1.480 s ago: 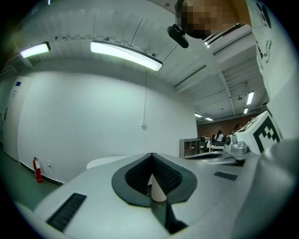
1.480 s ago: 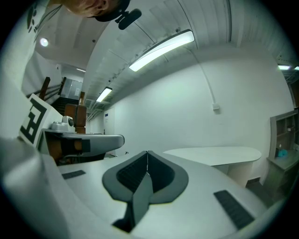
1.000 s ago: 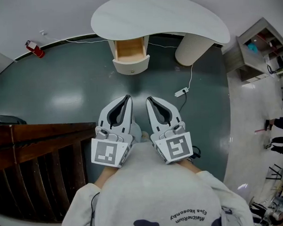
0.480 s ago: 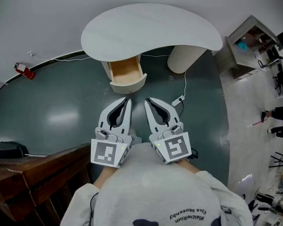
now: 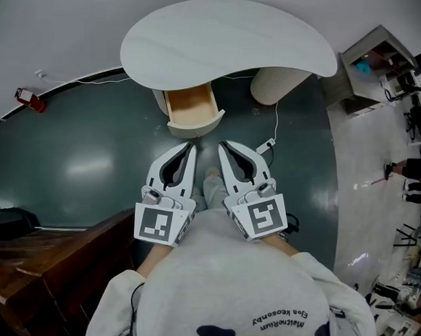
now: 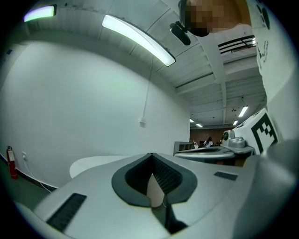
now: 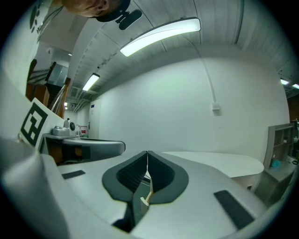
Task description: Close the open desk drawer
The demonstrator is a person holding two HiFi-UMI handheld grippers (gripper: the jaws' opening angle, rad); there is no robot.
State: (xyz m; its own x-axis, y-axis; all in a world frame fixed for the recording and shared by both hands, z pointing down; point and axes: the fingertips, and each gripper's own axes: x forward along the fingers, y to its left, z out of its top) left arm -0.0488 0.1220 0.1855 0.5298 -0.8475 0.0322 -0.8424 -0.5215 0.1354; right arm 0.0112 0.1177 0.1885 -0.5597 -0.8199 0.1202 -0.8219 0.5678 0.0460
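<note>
The white kidney-shaped desk [image 5: 227, 39] stands ahead of me in the head view. Its wooden drawer [image 5: 191, 107] is pulled out from under the top, and its curved white front [image 5: 197, 129] faces me. My left gripper [image 5: 190, 146] and right gripper [image 5: 221, 144] are held side by side and point at the drawer. Their tips stop a little short of its front. Both are shut with nothing between the jaws. In the left gripper view the jaws of the left gripper [image 6: 151, 155] meet, with the desk top [image 6: 93, 163] beyond. The right gripper [image 7: 147, 153] is likewise shut before the desk top [image 7: 224, 163].
A round cream desk leg [image 5: 280, 82] stands right of the drawer, and a power strip [image 5: 267, 146] lies with its cable on the dark floor. Dark wooden furniture [image 5: 55, 252] is at my lower left. A red extinguisher [image 5: 29, 100] sits by the wall, with a shelf unit [image 5: 376, 68] at the right.
I have walked toward the desk with both grippers still shut. The drawer now lies much nearer their tips, and the wooden furniture has slid down to the left.
</note>
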